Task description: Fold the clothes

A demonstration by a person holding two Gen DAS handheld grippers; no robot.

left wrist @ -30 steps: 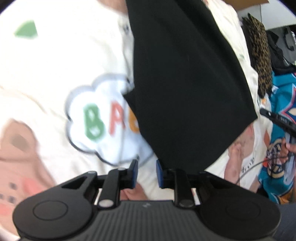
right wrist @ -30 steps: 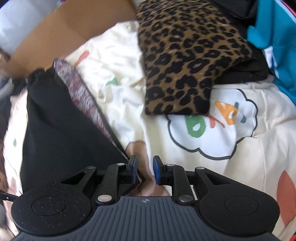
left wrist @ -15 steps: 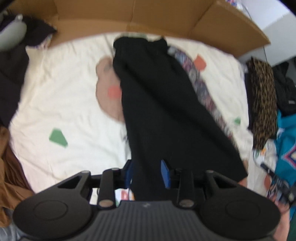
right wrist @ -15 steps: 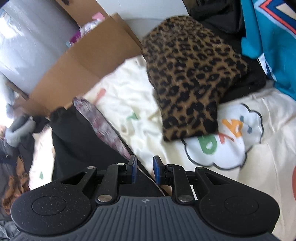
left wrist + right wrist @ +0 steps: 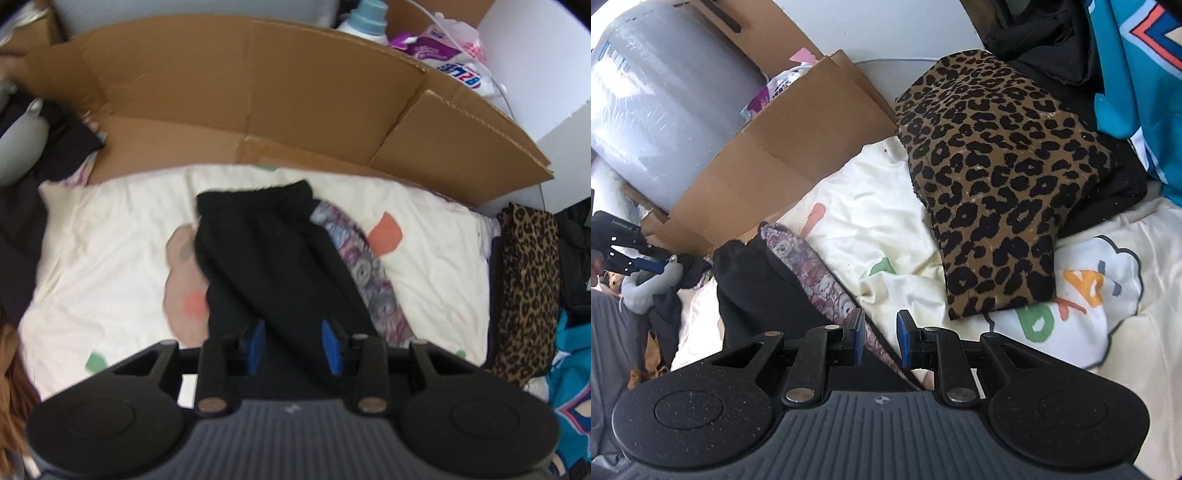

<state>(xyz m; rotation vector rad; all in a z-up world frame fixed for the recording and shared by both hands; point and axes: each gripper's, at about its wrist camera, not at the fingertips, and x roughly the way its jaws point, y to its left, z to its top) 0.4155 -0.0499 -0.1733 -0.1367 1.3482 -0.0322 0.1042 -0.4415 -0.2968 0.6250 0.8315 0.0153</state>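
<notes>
Both grippers gape, gripping nothing: the black fabric trousers with a patterned side stripe stretch ahead between the left gripper fingers, just left of the right gripper.

On the cream bedsheet, inside a white cloud shape outlined in grey, stand big coloured letters: a green "B", a red stroke too blurred to name, and an orange "A", partly covered by the folded leopard-print cloth. Behind the brown cardboard wall, a white plastic pouch with purple print carries blue characters that look like "2L", seen upside down, the rest too small to read. Nothing else here bears writing that can be made out.
</notes>
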